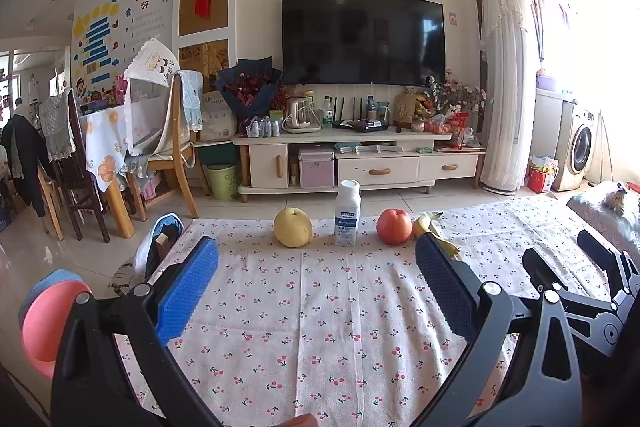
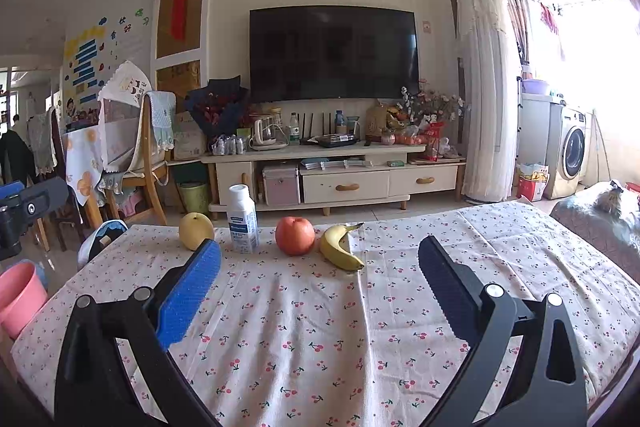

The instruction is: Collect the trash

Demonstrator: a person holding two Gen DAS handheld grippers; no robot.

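A dark TV (image 1: 363,38) hangs above a cream cabinet (image 1: 360,163) (sunlit window at right).

On the table (image 2: 280,327), 4 things stand in a row near the far edge. Taking the bottle (image 2: 242,219) as landmark: the pear (image 2: 196,230) lies just left of it, the apple (image 2: 295,235) right of it, the banana (image 2: 340,245) right of the apple. A bucket (image 2: 20,297) stands off the table's left edge, left and nearer than the bottle.
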